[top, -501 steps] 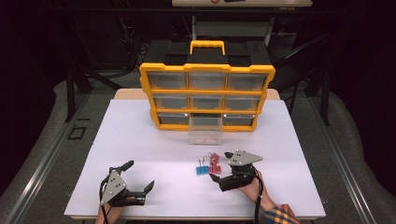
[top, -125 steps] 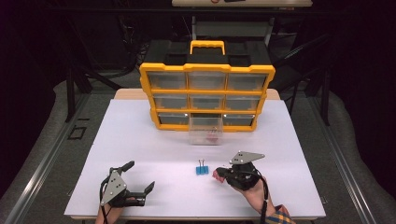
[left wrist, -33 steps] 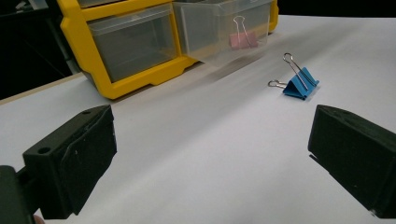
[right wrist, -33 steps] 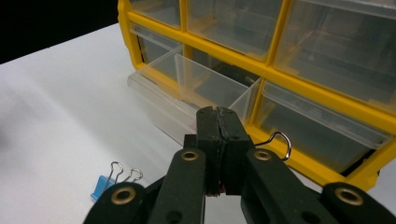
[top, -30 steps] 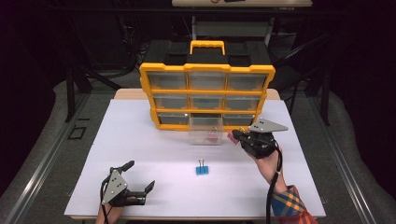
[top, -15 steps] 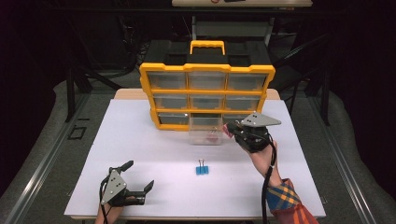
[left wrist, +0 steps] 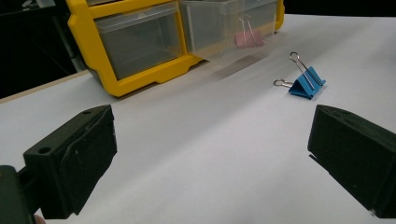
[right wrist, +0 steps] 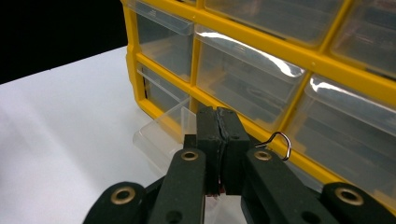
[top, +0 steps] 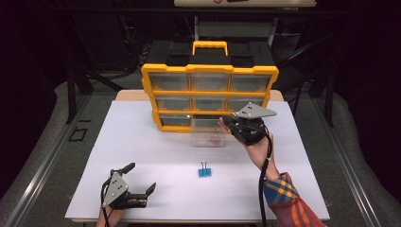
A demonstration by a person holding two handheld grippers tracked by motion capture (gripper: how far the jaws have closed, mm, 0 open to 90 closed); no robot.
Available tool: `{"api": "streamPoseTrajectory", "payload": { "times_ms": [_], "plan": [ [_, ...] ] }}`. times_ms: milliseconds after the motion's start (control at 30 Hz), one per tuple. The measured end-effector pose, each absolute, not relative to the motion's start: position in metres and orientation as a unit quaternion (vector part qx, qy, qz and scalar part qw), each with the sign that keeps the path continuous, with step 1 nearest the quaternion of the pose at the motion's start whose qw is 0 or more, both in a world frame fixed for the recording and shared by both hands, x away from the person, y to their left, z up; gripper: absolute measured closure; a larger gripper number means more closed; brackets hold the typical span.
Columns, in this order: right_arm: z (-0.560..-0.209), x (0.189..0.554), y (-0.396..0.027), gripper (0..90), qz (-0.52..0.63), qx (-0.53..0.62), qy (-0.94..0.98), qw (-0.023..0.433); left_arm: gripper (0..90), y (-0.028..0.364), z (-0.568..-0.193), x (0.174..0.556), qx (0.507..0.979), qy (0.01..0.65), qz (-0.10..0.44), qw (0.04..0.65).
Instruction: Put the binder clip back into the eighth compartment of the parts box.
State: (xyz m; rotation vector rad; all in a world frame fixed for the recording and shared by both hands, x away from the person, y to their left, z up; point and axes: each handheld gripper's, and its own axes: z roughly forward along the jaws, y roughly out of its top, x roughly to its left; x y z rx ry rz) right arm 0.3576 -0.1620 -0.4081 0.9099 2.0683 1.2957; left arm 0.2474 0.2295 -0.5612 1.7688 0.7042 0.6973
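Clip (right wrist: 279, 142) is pinched in my right gripper (top: 226, 124), jaws pressed together on it, one wire loop poking out beside them, just over the pulled-out drawer (top: 208, 133) at the organizer's (top: 209, 97) bottom row. A pink clip (left wrist: 246, 38) lies inside that drawer. A blue clip (top: 204, 171) sits on the table (top: 142, 156) in front of the organizer. My left gripper (top: 137, 183) rests farther out, jaws wide apart, empty.
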Motion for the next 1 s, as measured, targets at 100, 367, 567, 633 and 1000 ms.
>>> {"api": "streamPoseTrajectory", "payload": {
  "times_ms": [100,367,567,633,1000],
  "plan": [
    [-0.407,0.366,-0.152,88.9,0.475,0.332,0.772,0.262,1.0,0.23,-0.561,0.247,0.739,0.296,0.291,0.53],
    [-0.418,0.387,-0.132,88.8,0.454,0.335,0.786,0.252,0.9,0.231,-0.561,0.248,0.738,0.296,0.29,0.533],
    [-0.431,0.398,-0.119,88.5,0.44,0.341,0.797,0.235,0.9,0.231,-0.561,0.247,0.739,0.295,0.289,0.533],
    [-0.435,0.402,-0.115,87.5,0.434,0.343,0.801,0.231,0.9,0.23,-0.561,0.247,0.738,0.295,0.289,0.533],
    [-0.436,0.392,-0.133,35.7,0.445,0.358,0.793,0.212,0.7,0.231,-0.561,0.247,0.738,0.293,0.289,0.534]
  ]
}}
